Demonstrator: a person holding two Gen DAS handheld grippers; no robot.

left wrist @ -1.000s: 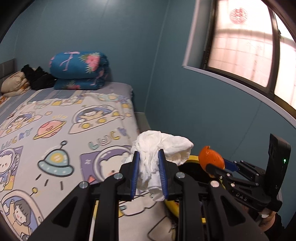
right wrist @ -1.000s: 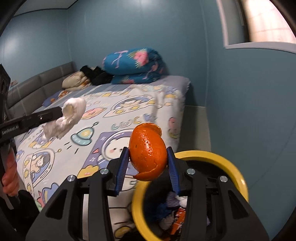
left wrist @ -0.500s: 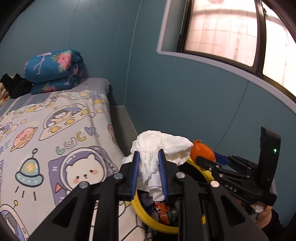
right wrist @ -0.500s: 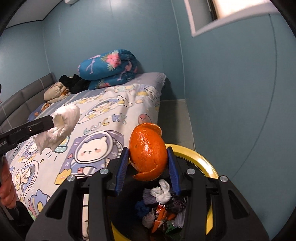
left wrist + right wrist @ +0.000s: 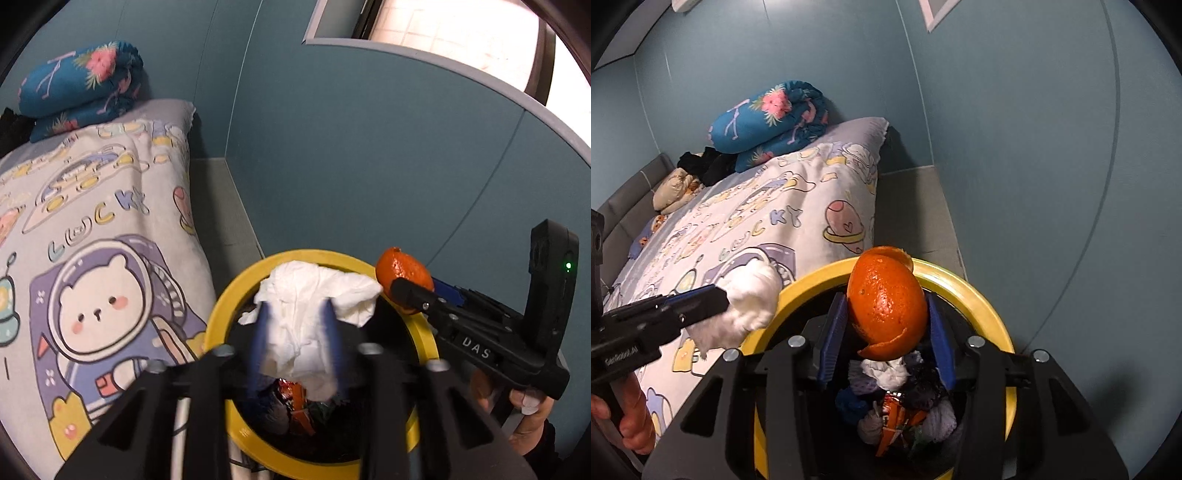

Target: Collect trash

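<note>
1. Over the yellow-rimmed bin (image 5: 221,314): left gripper (image 5: 295,347), jaws blurred and parted a little wider than the crumpled white tissue (image 5: 314,295) between them; grip uncertain.
2. Right gripper (image 5: 884,328), jaws slightly apart, orange peel (image 5: 886,306) between them, above the bin's mouth.
3. Bin holds wrappers and wadded tissue (image 5: 886,373).
4. Bed (image 5: 92,240) with cartoon bedsheet just beside the bin.

The bed (image 5: 768,221) is extending ahead and to the left of the right gripper (image 5: 886,325), wearing a cartoon-printed cover (image 5: 107,236). A folded floral quilt (image 5: 768,114) is lying at its far end beside dark clothing (image 5: 701,164) and a beige bundle (image 5: 674,188). The floor (image 5: 916,214) is running alongside, carrying the yellow-rimmed bin (image 5: 964,291) directly below the gripper.
</note>
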